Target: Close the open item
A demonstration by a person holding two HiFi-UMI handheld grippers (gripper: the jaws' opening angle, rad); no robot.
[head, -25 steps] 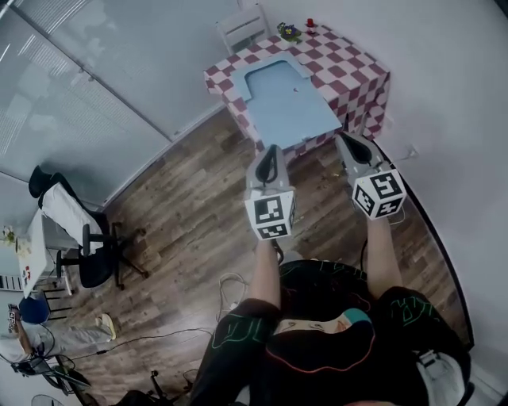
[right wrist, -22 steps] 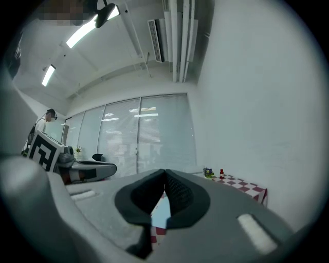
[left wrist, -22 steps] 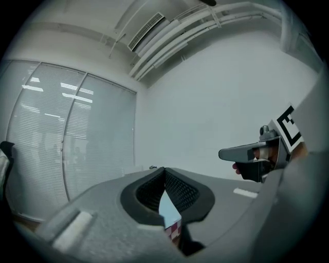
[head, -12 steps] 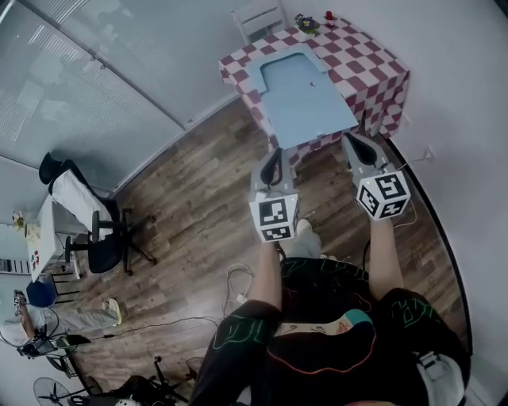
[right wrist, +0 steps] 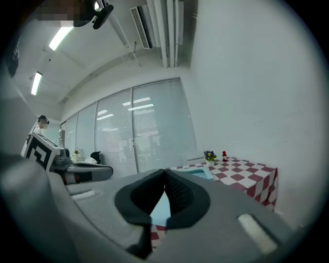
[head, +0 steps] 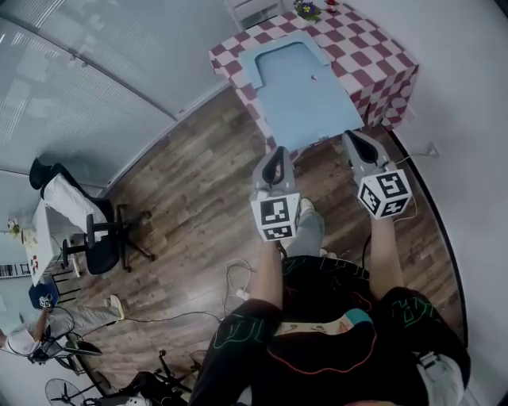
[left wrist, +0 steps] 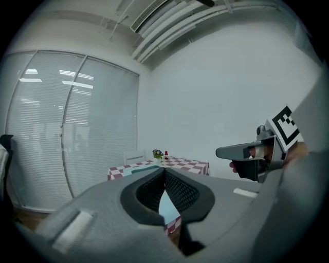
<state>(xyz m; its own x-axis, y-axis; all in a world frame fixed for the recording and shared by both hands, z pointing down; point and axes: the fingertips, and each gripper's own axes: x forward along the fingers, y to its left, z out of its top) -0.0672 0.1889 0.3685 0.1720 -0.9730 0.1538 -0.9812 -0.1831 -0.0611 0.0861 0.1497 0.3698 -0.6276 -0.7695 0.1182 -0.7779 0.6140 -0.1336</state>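
Left hand-held gripper (head: 276, 152) in the head view: jaws pressed together, nothing in them, held out in front of the person over the wooden floor (head: 190, 182); right hand-held gripper (head: 354, 136) alongside it, likewise closed on nothing; both point toward a worktop (head: 385, 63) under a red-and-white checked cloth; neither touches it. On that worktop lies the light-blue flat item (head: 305, 91), spread open, its near edge reaching the worktop's near edge; a small potted plant (head: 305, 9) stands at the far corner; a white chair (head: 254, 12) stands behind. An office chair (head: 99, 246) stands well apart at the left; another person (head: 32, 333) shows at the lower left; cables (head: 236, 287) lie on the floor by the person's feet.

Left gripper view: left hand-held gripper (left wrist: 164, 170) has its pads meeting at the tips, empty; the light-blue flat item (left wrist: 168, 205) shows through the gap behind the tips, on the checked worktop (left wrist: 193, 165); plant (left wrist: 157, 153) and a small red object (left wrist: 166, 154) stand at the far end; the right hand-held gripper (left wrist: 220, 152) shows at the right, closed.

Right gripper view: right hand-held gripper (right wrist: 164, 171) has its pads together, empty; the light-blue flat item (right wrist: 197, 172) lies ahead on the worktop (right wrist: 252, 180); plant (right wrist: 209, 155) and red object (right wrist: 224, 154) stand beyond it; the left hand-held gripper (right wrist: 109, 172) shows at the left.
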